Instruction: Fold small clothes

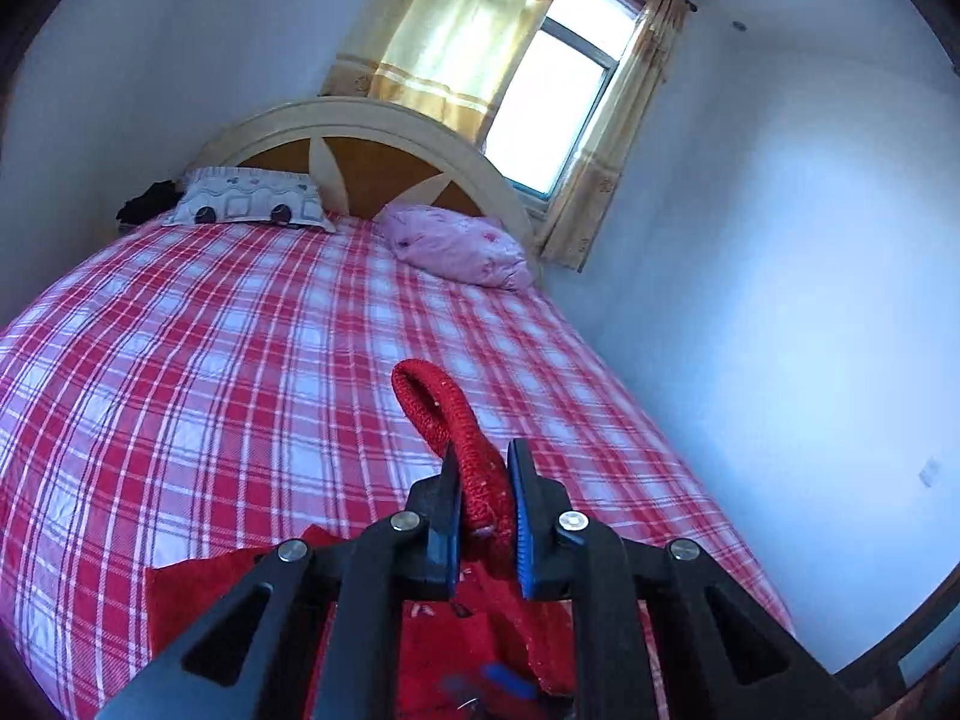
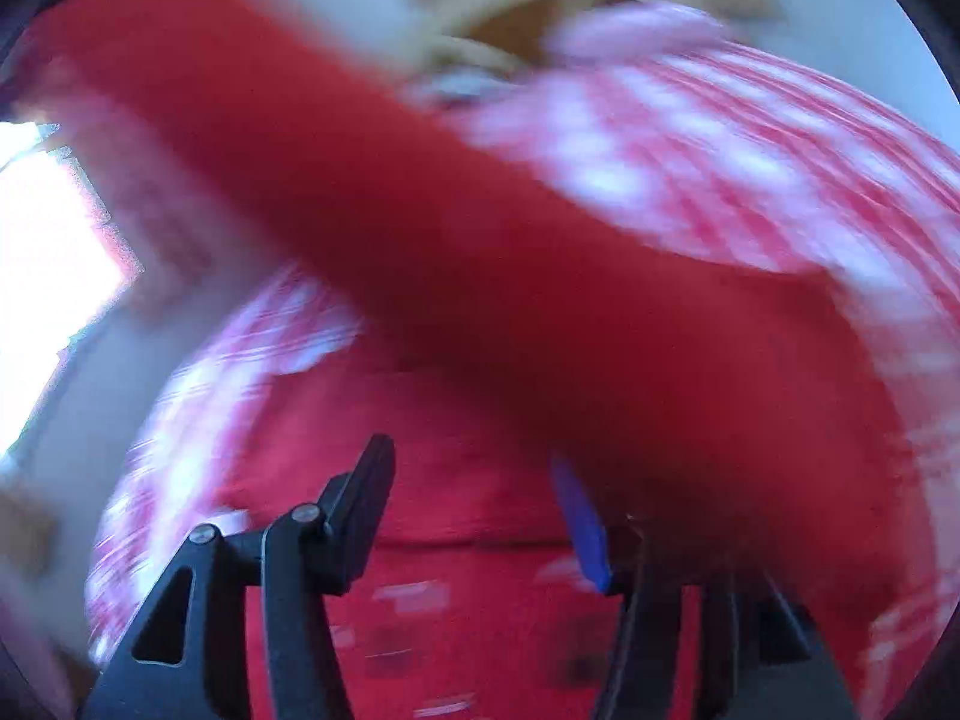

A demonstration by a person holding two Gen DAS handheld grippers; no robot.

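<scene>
Left hand-held gripper [image 1: 485,468] pinching ribbed red knit garment [image 1: 447,414]

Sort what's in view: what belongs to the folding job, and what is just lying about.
Job:
red garment, its ribbed edge pinched in the left gripper
right gripper, open, over the garment; its view is blurred

Lying about:
plaid bed
white pillow
pink pillow
dark bundle beside the white pillow
curtains

bed [image 1: 252,360] | red-white plaid sheet | two pillows [image 1: 252,201] at headboard | red garment [image 1: 198,588]
</scene>
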